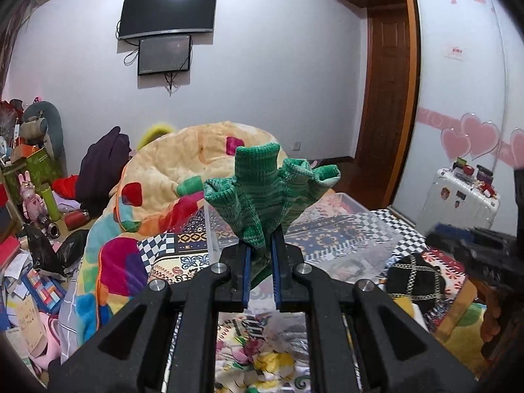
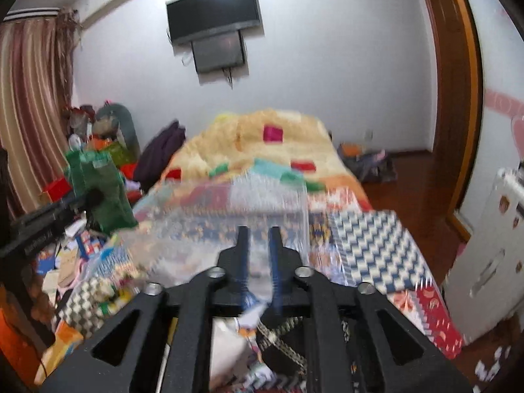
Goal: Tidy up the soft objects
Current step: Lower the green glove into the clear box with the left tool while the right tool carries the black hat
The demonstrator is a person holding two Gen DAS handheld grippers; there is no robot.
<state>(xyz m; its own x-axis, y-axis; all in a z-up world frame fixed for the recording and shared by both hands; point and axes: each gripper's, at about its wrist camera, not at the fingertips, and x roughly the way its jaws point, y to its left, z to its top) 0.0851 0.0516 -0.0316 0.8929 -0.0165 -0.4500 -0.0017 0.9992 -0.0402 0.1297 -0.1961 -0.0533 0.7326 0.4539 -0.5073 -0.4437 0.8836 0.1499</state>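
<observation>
Green knit glove point(image 1: 262, 193): pinched at its cuff by the left gripper point(image 1: 261, 255), fingers closed on it.
Long axis: runs from the fingers toward 12 o'clock, glove tips fanning from 11 to 2.
Clear bin point(image 1: 344, 229): on the bed point(image 1: 402, 239), just beyond, below the glove.
Right gripper point(image 2: 258, 255): fingers slightly apart; blur hides whether they pinch anything.
Nearer hand: left.

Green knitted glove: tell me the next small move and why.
Probably carry the green knitted glove forward and lower it over the clear plastic bin: the left gripper holds it raised, jaws clamped on it, with the bin just beyond.
</observation>
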